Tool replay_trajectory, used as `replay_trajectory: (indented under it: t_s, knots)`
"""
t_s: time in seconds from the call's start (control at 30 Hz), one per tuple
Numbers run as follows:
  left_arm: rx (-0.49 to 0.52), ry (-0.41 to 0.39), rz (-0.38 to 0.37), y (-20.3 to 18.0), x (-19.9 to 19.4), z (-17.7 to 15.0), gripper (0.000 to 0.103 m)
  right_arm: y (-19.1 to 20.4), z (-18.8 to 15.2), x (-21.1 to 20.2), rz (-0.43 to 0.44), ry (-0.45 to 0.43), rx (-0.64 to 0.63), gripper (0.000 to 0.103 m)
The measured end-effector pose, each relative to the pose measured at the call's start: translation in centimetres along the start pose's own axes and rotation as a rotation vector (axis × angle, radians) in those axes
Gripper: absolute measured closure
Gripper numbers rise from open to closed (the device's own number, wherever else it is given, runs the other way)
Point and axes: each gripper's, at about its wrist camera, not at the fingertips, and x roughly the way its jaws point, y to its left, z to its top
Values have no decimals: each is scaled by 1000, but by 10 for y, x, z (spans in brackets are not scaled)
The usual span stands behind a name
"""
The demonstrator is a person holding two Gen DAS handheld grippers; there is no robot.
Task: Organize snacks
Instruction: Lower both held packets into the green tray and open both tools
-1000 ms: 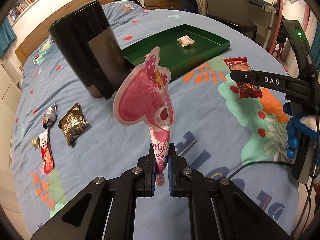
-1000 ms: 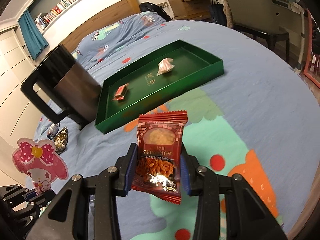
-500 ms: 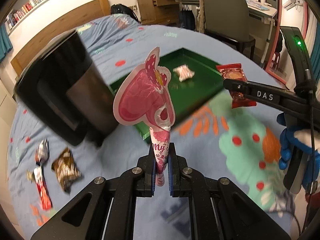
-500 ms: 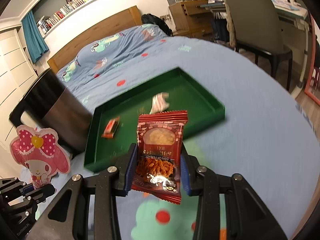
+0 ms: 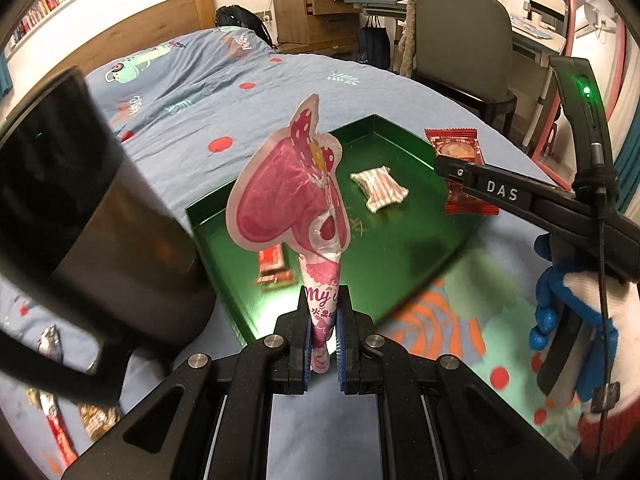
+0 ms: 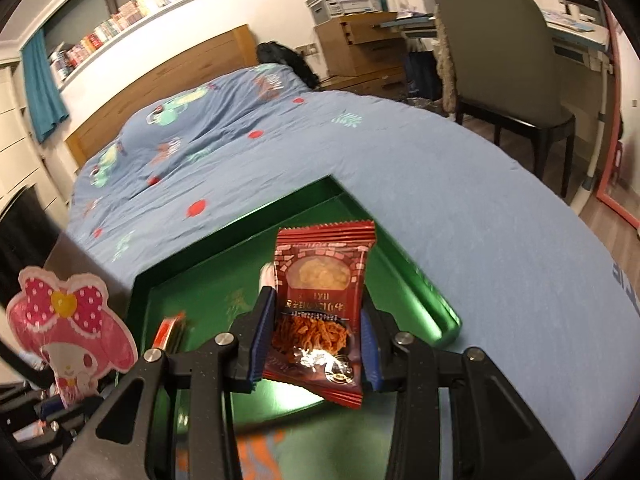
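My left gripper (image 5: 323, 320) is shut on the stem of a pink My Melody candy packet (image 5: 292, 196), held upright at the near edge of the green tray (image 5: 400, 280). My right gripper (image 6: 312, 340) is shut on a red snack packet (image 6: 320, 300) and holds it over the tray (image 6: 420, 292); it also shows in the left wrist view (image 5: 460, 168). In the tray lie a striped white candy (image 5: 380, 192) and a red wrapped candy (image 5: 276, 268).
A tall black canister (image 5: 80, 220) stands left of the tray on the blue bedspread (image 6: 480, 220). Several loose wrapped snacks (image 5: 56, 420) lie at the near left. A chair (image 6: 504, 56) and desk stand beyond the bed's right edge.
Both grippers have moved forward toward the tray with their packets. The right packet is now over the tray, and the left packet is at its near edge.
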Motion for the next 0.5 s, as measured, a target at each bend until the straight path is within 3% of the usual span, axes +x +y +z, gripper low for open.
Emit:
replay_trajectory:
  t_s: [0.3, 0.5]
  knots:
    - [-19, -7, -33, 14, 36, 17, 96, 0, 6, 29, -62, -18, 23, 42]
    - [-16, 0, -50, 14, 55, 19, 96, 8, 12, 37, -105, -31, -25, 42]
